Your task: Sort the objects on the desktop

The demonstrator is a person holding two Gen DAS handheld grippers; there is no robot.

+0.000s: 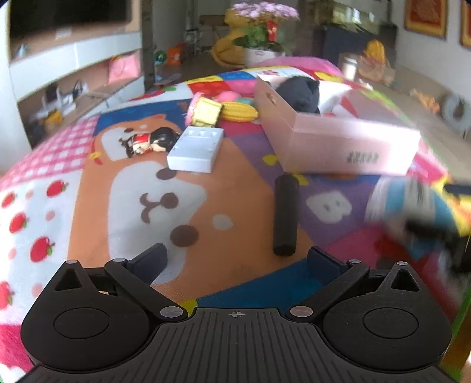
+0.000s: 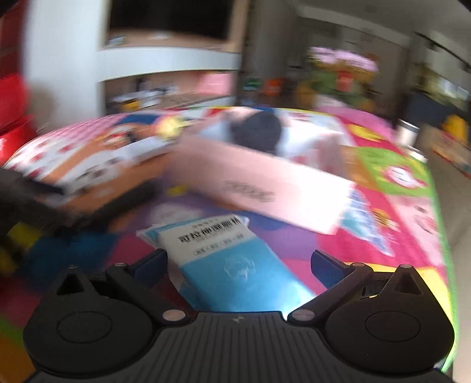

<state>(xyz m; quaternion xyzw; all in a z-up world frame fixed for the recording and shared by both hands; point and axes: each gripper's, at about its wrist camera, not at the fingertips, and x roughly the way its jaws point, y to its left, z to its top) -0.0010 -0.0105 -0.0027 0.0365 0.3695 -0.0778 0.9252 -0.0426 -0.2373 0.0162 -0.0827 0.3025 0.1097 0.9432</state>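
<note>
I'm looking into a home living room, cartoon play mat (image 1: 182,206), wall shelves (image 1: 73,67) under a TV (image 1: 67,14), potted flowers (image 1: 262,26), framed pictures (image 1: 425,17), toys about

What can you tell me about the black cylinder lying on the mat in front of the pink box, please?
The black cylinder is a matte, foam-like or rubbery-looking roll with flat ends, lying on its side on the colourful mat. It runs lengthwise away from the camera, its far end just short of the pink box without visibly touching it. Nothing grips it; the mat alone supports it.
</note>
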